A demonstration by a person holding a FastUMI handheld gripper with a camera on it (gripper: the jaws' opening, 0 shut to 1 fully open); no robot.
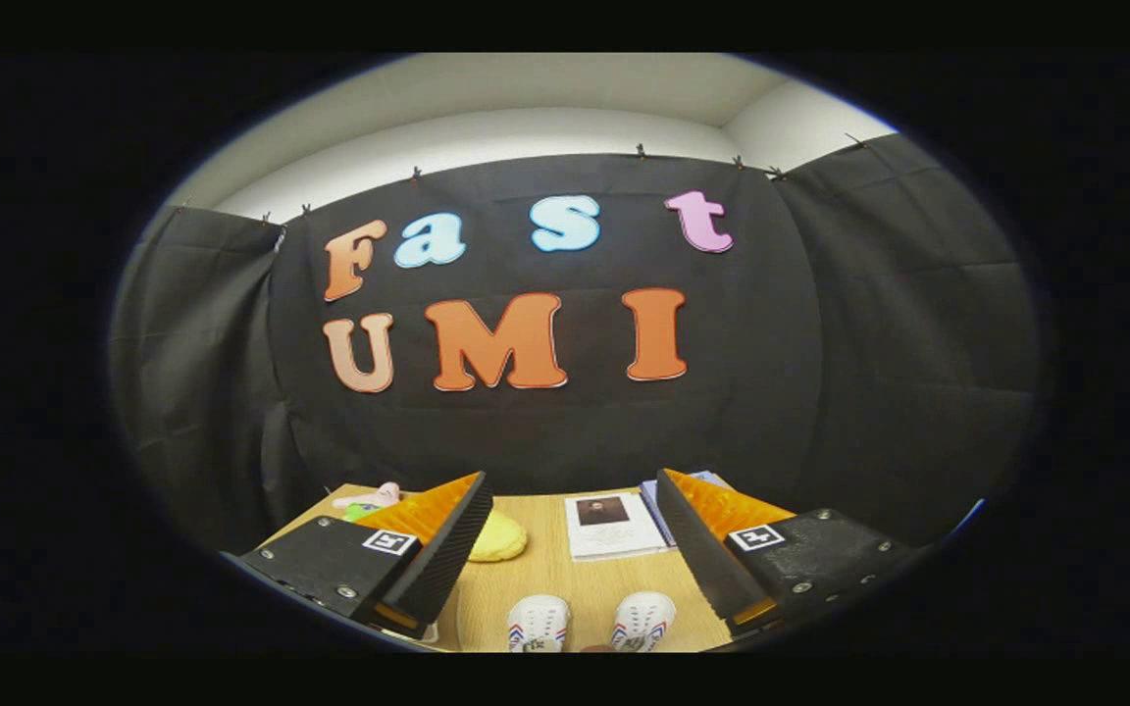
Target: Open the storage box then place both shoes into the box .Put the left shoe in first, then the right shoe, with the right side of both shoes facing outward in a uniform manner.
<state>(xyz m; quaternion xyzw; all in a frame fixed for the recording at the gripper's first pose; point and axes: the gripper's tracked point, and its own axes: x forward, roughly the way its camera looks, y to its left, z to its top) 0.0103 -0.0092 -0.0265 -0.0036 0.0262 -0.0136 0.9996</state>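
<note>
Gripper view: the gripper [573, 549] is spread wide and holds nothing. Two white shoes [539, 622] [643, 620] lie side by side on the wooden table [545, 579] between the fingers, toes pointing ahead. Beyond them lie one yellow cloth [498, 537] by the left finger, one printed leaflet [614, 526], and one pink toy [374, 497].

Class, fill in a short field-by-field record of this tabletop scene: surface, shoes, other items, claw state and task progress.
surface: light wooden table
shoes: pair of white shoes with red and blue stripes, side by side, toes pointing away; left-hand shoe, right-hand shoe
position: shoes lie between the fingers, on the near part of the table
other items: yellow rounded soft object; white printed leaflet with a dark picture; pink object at the far corner
claw: open, holding nothing
progress: shoes not yet picked up
</note>
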